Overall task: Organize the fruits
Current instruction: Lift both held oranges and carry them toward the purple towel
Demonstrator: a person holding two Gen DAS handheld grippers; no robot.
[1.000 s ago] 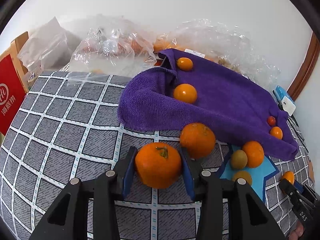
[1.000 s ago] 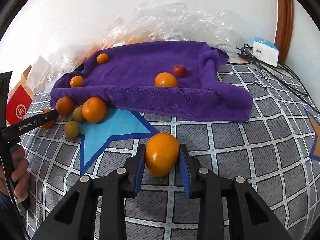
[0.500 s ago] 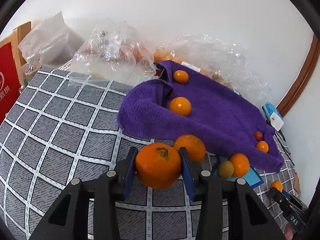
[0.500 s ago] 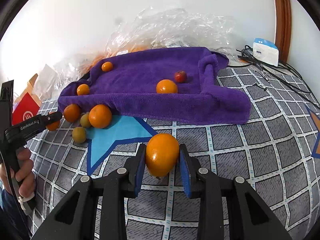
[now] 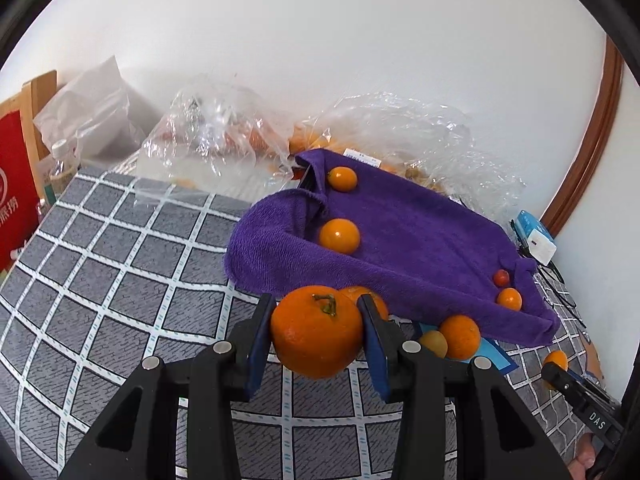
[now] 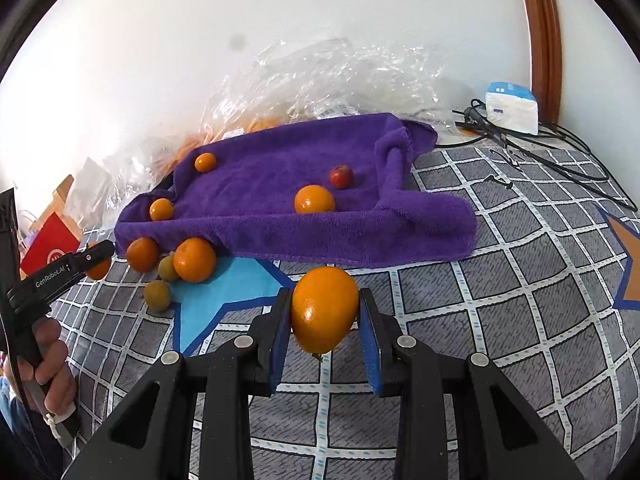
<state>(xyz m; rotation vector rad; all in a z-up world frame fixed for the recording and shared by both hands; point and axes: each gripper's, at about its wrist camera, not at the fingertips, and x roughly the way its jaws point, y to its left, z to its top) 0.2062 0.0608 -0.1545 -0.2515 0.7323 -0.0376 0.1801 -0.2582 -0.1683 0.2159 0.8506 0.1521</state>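
Observation:
My left gripper [image 5: 316,332] is shut on a large orange with a stem [image 5: 316,338] and holds it above the checked cloth. My right gripper [image 6: 324,320] is shut on a smooth orange [image 6: 324,310], also lifted. A purple towel [image 5: 420,248] [image 6: 280,200] lies ahead with several small oranges and a red fruit [image 6: 341,176] on it. Loose oranges [image 6: 194,260] and two greenish fruits [image 6: 157,295] lie at the towel's front edge beside a blue star patch [image 6: 224,296].
Clear plastic bags [image 5: 224,136] with more fruit lie against the wall behind the towel. A white and blue box [image 6: 512,108] and black cables [image 6: 540,152] lie at the far right. A red carton [image 5: 12,200] stands at the left edge.
Both grippers have risen and tilted up with their oranges. The bed surface and towel have dropped lower and farther in both views.

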